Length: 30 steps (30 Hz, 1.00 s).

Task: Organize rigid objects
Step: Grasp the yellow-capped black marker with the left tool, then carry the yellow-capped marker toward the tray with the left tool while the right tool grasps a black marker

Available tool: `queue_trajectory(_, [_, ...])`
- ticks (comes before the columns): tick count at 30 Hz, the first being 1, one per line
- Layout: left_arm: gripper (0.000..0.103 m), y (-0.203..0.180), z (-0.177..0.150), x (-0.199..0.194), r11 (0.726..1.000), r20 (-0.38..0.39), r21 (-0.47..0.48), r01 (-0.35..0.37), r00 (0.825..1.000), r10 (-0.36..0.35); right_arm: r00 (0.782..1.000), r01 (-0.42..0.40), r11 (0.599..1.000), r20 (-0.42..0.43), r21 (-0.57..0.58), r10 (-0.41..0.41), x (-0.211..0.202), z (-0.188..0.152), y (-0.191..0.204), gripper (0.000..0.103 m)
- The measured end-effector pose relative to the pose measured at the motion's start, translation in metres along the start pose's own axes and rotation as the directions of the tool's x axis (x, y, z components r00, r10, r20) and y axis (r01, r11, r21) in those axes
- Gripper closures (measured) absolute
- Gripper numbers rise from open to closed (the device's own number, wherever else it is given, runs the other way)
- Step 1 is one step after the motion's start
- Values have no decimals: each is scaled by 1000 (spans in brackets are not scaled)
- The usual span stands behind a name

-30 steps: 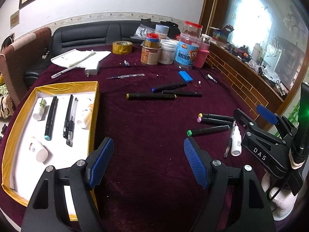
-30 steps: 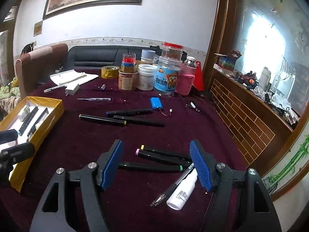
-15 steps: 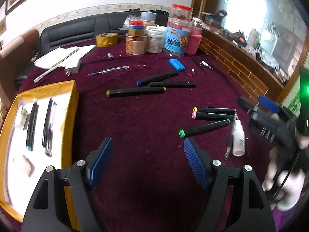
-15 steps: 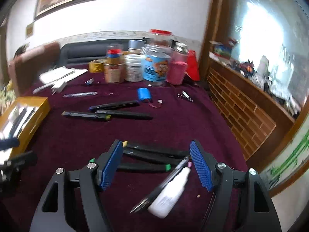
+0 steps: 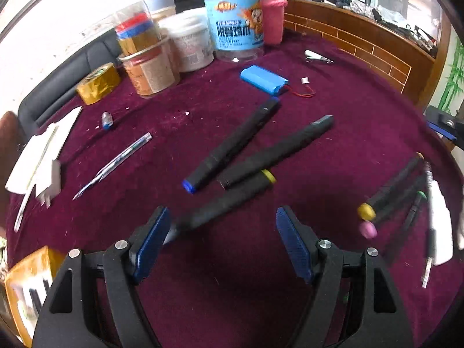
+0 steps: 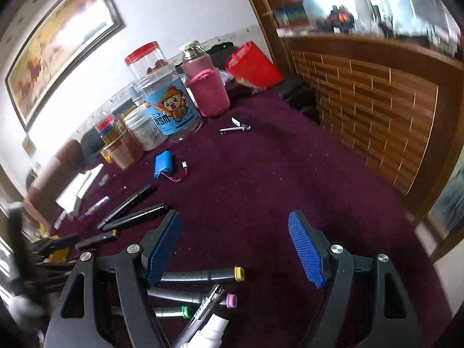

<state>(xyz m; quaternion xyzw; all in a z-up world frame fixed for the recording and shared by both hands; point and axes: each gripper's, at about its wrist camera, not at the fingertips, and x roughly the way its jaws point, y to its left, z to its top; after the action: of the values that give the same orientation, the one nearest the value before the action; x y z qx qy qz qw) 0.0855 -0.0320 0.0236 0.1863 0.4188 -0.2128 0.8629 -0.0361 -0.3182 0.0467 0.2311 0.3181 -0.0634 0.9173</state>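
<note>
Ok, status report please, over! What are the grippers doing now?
Left hand-held gripper open over yellow-banded marker. Right hand-held gripper open, empty, just opening. Nothing blocking.

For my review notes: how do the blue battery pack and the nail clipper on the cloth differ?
The blue battery pack is a chunky blue block trailing a thin red wire; the nail clipper is slim, shiny metal with no wire. The pack looks clearly bulkier. In the left wrist view the clipper lies farther off, nearer the brick-patterned ledge. Both lie flat on the maroon cloth, untouched.

Maroon table (image 5: 362,121) strewn with markers (image 5: 232,148), jars (image 5: 235,26)
</note>
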Motion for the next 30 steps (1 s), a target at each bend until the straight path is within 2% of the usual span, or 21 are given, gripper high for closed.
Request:
queue_trajectory(5, [26,19,14,34,999,-38,12,35,999,-34,999,-2,1000,-46,24,3,10,-3,-6,32])
queue_trajectory(7, [34,24,13,40,997,-51,-22,70,996,-71,999,5,1000,-53,15,-4,12,-4,-7,32])
queue_trajectory(9, [76,25,13,39,996,-71,-45,77,994,-81,999,11,1000,-53,6,-11,12,-4,-6,32])
queue_trajectory(11, [91,22,11,30,995,-76,-44,88,993,-91,998,16,1000,-54,2,-16,13,-4,-5,32])
queue_trajectory(15, [91,16,-7,13,990,-107,-68,125,985,-132,998,32,999,-57,-7,-32,15,-5,-4,32])
queue_trajectory(17, [91,10,-16,7,991,-105,-64,119,987,-125,998,40,999,-55,-9,-40,16,-5,-4,32])
queue_trajectory(20, [80,10,-22,4,985,-82,-131,114,989,-125,997,49,999,-50,-18,-50,17,-5,-3,32])
queue_trajectory(22, [81,7,-27,4,985,-34,-147,86,995,-92,997,52,998,-47,-33,-54,18,-5,-1,32])
queue_trajectory(23, [91,6,-29,4,986,-12,-145,80,996,-83,998,50,998,-47,-40,-51,18,-6,0,32])
queue_trajectory(26, [91,16,-34,-1,962,-1,-240,130,991,-135,998,41,997,-36,-67,-43,16,-8,5,32])
queue_trajectory(28, [91,20,-41,-12,951,40,-274,141,990,-136,999,41,993,-18,-112,-44,13,-9,16,32])
queue_trajectory(30, [91,29,-49,-31,929,95,-320,183,982,-161,999,44,983,-3,-179,-45,6,-10,35,32])
